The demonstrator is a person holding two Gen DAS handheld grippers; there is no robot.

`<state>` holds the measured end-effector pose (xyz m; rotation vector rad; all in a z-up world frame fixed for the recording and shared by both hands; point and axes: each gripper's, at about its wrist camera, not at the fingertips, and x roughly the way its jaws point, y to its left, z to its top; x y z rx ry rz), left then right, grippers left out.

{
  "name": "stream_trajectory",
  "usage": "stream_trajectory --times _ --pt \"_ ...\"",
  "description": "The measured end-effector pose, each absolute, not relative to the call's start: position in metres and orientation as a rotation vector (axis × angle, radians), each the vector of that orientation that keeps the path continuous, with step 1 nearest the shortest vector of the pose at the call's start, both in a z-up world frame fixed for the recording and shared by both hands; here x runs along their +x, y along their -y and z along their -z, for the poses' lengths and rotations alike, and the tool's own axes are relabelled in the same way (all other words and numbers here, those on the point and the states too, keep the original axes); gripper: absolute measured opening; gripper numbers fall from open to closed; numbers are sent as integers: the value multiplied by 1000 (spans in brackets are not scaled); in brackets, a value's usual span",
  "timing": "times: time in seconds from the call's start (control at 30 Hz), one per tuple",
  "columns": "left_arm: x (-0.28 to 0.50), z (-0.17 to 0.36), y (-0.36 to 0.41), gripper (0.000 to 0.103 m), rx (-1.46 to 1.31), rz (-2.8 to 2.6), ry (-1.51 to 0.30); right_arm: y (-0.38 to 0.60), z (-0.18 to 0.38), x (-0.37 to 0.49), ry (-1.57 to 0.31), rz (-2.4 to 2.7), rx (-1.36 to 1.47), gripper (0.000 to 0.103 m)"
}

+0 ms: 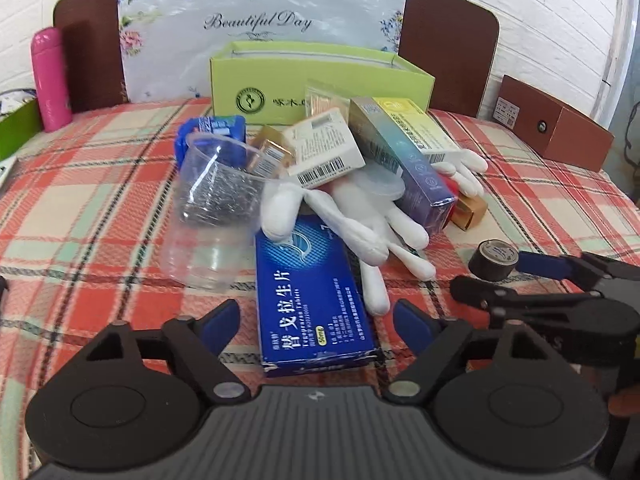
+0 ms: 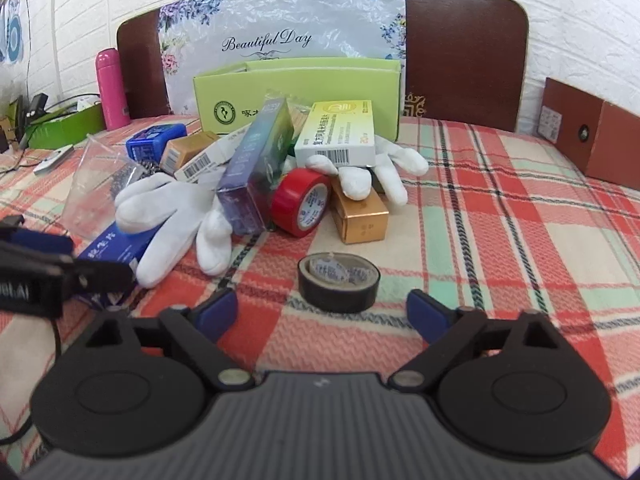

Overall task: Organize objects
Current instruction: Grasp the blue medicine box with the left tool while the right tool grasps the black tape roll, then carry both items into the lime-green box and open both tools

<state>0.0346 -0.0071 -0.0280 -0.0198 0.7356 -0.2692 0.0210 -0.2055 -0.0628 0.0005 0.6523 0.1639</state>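
A pile of objects lies on the plaid tablecloth in front of an open green box (image 1: 320,80). My left gripper (image 1: 316,320) is open, its jaws on either side of the near end of a blue medicine box (image 1: 312,300). My right gripper (image 2: 322,314) is open, just short of a black tape roll (image 2: 339,286); the roll also shows in the left wrist view (image 1: 496,258). White gloves (image 2: 176,216), a clear plastic cup (image 1: 216,200), a red tape roll (image 2: 302,202), a gold box (image 2: 362,216), a purple box (image 2: 256,168) and a yellow-white box (image 2: 340,132) are in the pile.
A pink bottle (image 1: 50,76) stands at the back left beside a green tray (image 2: 68,124). A brown box (image 1: 556,124) sits at the back right. A floral "Beautiful Day" board (image 1: 260,20) leans against a brown panel by the white brick wall.
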Motion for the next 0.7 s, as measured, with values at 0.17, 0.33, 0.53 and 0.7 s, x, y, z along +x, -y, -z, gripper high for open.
stream_trajectory --times 0.17,0.33,0.53,0.7 --pt "45 30 1 62 -42 256 -731 210 61 22 -632 -165 18 44" --pt "53 30 -11 62 -34 233 -728 207 58 5 -647 -253 41 45" --pt "53 31 -10 61 -8 213 -731 197 60 5 -637 -264 21 51" --pt "59 34 -2 61 41 214 -717 199 62 0 -636 -260 36 51"
